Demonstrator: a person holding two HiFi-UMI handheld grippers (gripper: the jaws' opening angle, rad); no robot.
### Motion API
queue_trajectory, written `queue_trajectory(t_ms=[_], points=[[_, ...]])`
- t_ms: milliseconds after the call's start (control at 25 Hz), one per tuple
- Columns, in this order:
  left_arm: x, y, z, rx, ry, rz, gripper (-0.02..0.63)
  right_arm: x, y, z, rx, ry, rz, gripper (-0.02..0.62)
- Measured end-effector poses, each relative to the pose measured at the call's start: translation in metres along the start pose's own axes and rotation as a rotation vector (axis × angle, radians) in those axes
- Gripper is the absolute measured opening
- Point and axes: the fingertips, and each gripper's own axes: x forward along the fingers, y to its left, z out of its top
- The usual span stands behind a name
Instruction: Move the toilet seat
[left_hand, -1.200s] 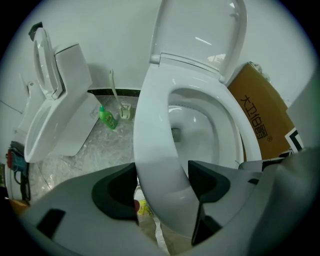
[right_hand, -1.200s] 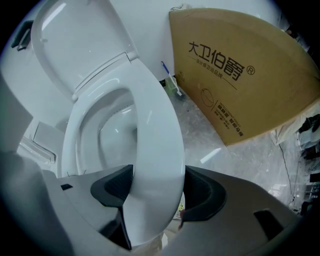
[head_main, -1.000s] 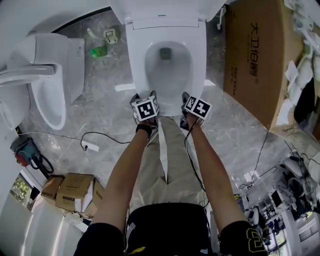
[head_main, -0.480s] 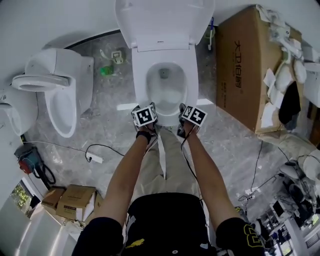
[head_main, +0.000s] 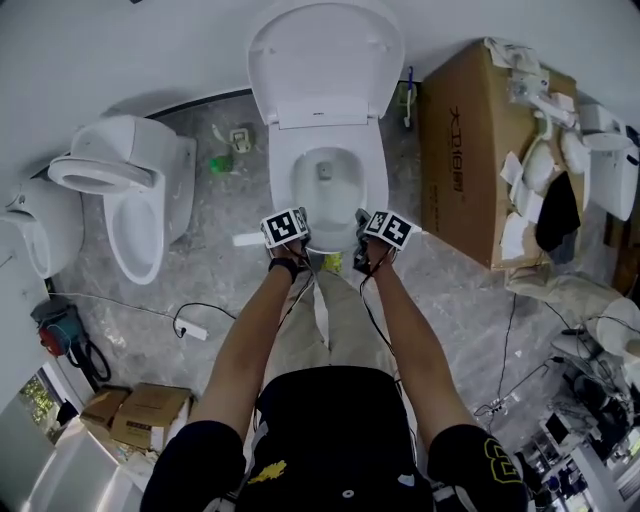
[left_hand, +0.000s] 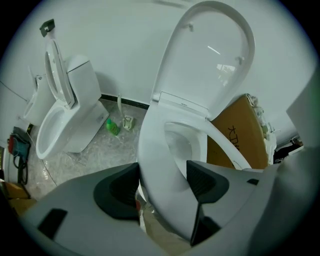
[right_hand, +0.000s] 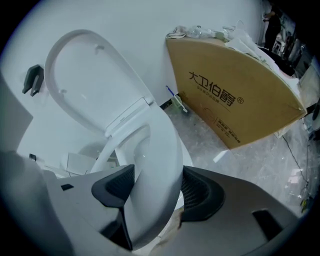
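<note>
The white toilet seat (head_main: 327, 212) rings the bowl, and its lid (head_main: 325, 55) stands upright against the wall. My left gripper (head_main: 290, 235) and right gripper (head_main: 372, 238) are at the seat's front edge, side by side. In the left gripper view the toilet seat (left_hand: 150, 140) runs between the jaws of the left gripper (left_hand: 162, 172), which are closing with both dark pads against it. In the right gripper view the toilet seat (right_hand: 165, 135) likewise fills the right gripper (right_hand: 156, 185), whose closing pads touch both faces.
A second toilet (head_main: 135, 200) with its seat up stands to the left, and another (head_main: 30, 225) is at the far left. A large cardboard box (head_main: 465, 150) stands to the right. A green bottle (head_main: 220, 163), a power strip (head_main: 192, 331) and small boxes (head_main: 130, 415) lie on the floor.
The head view has pulled back, so the whole lid and more of the room show. Both grippers stay at the seat's front edge, a little closer together.
</note>
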Motion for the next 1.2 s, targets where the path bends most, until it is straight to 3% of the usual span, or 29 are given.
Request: queue_trajectory(t_ms=[360, 720, 1200], points=[[-0.041, -0.019, 0.051, -0.055, -0.033, -0.075, 0.316, -0.041, 0.042, 0.049, 0.051, -0.037, 0.119, 0.290], [-0.072, -0.033, 0.096, -0.058, -0.070, -0.113, 0.296, -0.065, 0.073, 0.089, 0.147, -0.078, 0.215, 0.276], [-0.094, -0.042, 0.135, -0.096, -0.104, -0.178, 0.278, -0.082, 0.099, 0.122, 0.235, -0.099, 0.288, 0.276]])
